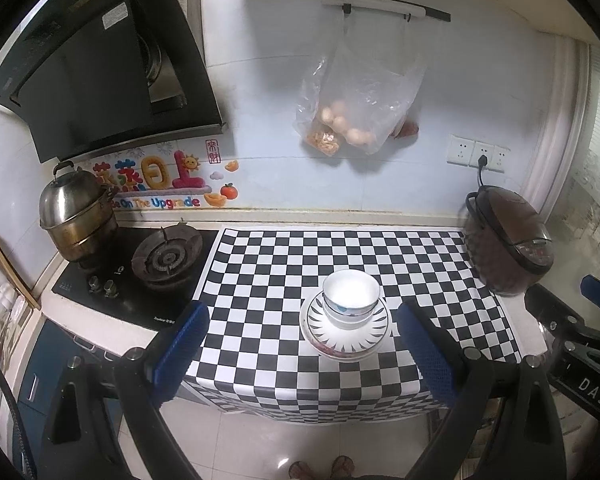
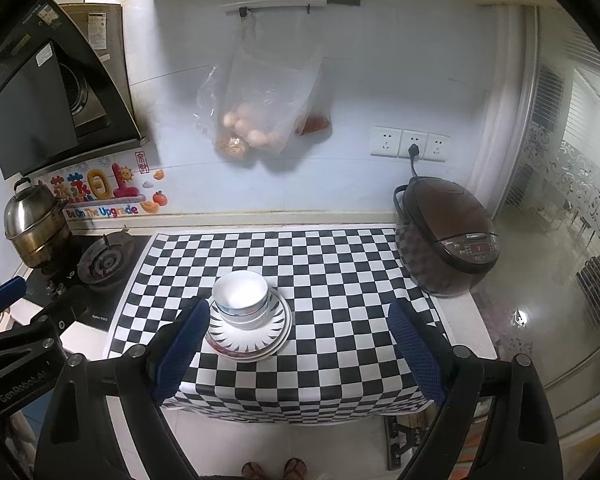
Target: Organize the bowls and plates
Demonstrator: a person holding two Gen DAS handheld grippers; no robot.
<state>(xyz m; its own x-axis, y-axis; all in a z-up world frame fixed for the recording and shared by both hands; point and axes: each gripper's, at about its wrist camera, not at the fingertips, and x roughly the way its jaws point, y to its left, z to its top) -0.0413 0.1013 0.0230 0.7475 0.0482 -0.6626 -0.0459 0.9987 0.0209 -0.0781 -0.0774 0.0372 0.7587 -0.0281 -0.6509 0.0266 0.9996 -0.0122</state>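
A checkered mat is spread over the counter, with a gas hob to its left and a brown rice cooker at its far right corner. Near the mat's front edge a stack of plates is seen, and nested bowls are set on top of it. The left gripper and the right gripper are both held back from the counter, each with its jaws spread wide and nothing between them. The stacking appears largely done. A risk is judged: the stack sits close to the counter edge, so it could be pushed off, or the bowls toppled, by a careless nudge from either gripper
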